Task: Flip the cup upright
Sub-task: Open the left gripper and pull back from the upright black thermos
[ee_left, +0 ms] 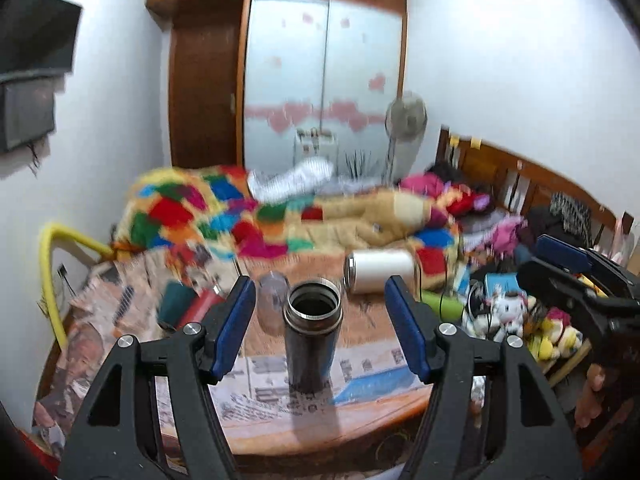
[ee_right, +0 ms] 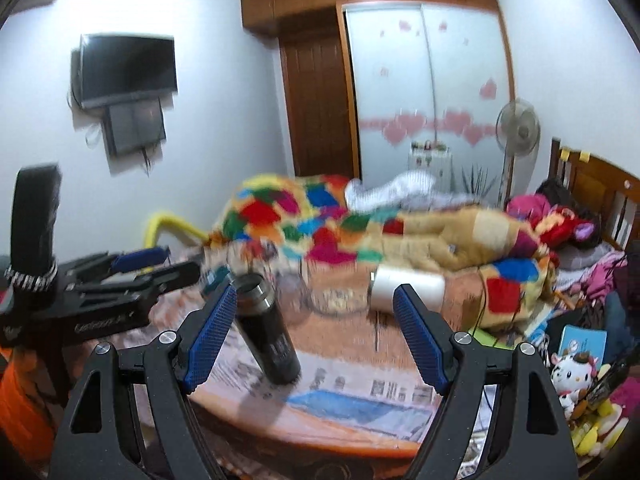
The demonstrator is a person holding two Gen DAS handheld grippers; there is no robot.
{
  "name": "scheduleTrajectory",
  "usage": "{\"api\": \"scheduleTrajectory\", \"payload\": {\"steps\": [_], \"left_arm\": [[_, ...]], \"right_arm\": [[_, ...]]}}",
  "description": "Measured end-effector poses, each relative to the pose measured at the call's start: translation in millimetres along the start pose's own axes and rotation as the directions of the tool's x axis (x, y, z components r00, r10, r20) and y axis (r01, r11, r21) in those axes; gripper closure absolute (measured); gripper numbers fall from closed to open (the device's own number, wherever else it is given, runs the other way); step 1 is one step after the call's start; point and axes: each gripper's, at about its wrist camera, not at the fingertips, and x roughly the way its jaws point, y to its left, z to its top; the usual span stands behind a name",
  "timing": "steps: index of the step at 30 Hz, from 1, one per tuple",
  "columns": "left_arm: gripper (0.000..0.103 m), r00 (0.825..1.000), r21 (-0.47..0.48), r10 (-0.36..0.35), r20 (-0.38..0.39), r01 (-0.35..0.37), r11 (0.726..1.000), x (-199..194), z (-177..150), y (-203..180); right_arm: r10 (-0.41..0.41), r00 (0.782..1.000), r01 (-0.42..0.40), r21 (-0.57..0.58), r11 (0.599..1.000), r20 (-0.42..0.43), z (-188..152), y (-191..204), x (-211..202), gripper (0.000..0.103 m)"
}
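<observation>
**Black cup upright on the newspaper, both grippers spread and empty**

While the black cup (ee_left: 313, 344) stands upright on the newspaper-covered surface (ee_left: 376, 376), its open steel-rimmed mouth facing up, the left gripper (ee_left: 320, 332) sits on the near side of it with its blue-padded fingers (ee_left: 234, 330) spread wide to either side of the cup and clear of its wall. From the right wrist view the same cup (ee_right: 267, 330) appears just inside the left finger of the right gripper (ee_right: 318, 338), whose fingers are likewise wide apart and hold nothing; the cup seems to lean there, which may be lens distortion.

Behind the black cup and to its right, a white cup (ee_left: 380, 271) lies on its side with its mouth toward the black cup. A clear glass (ee_left: 273, 304) stands just behind the black cup on the left; whether they touch is too blurred to tell. Beyond the cup, a patchwork blanket (ee_left: 208, 212) covers the bed. Right of the cup, the right gripper (ee_left: 576, 276) shows from the side in the left view.
</observation>
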Motion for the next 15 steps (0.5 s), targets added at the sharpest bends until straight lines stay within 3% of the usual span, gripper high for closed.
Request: {"api": "scheduleTrajectory", "payload": {"steps": [7, 11, 15], "left_arm": [[0.026, 0.982, 0.022, 0.035, 0.187, -0.039, 0.999, -77, 2, -15], [0.015, 0.965, 0.01, 0.066, 0.253, -0.071, 0.997, -105, -7, -22], [0.005, 0.955, -0.007, 0.106, 0.277, -0.108, 0.994, -117, -15, -25]], "right_arm": [[0.009, 0.989, -0.011, 0.012, 1.0, 0.149, 12, 18, -46, 0.023], [-0.012, 0.979, 0.009, 0.015, 1.0, 0.205, 10, 26, -63, 0.016], [-0.025, 0.977, 0.023, 0.013, 1.0, 0.209, 4, 32, -62, 0.012]]}}
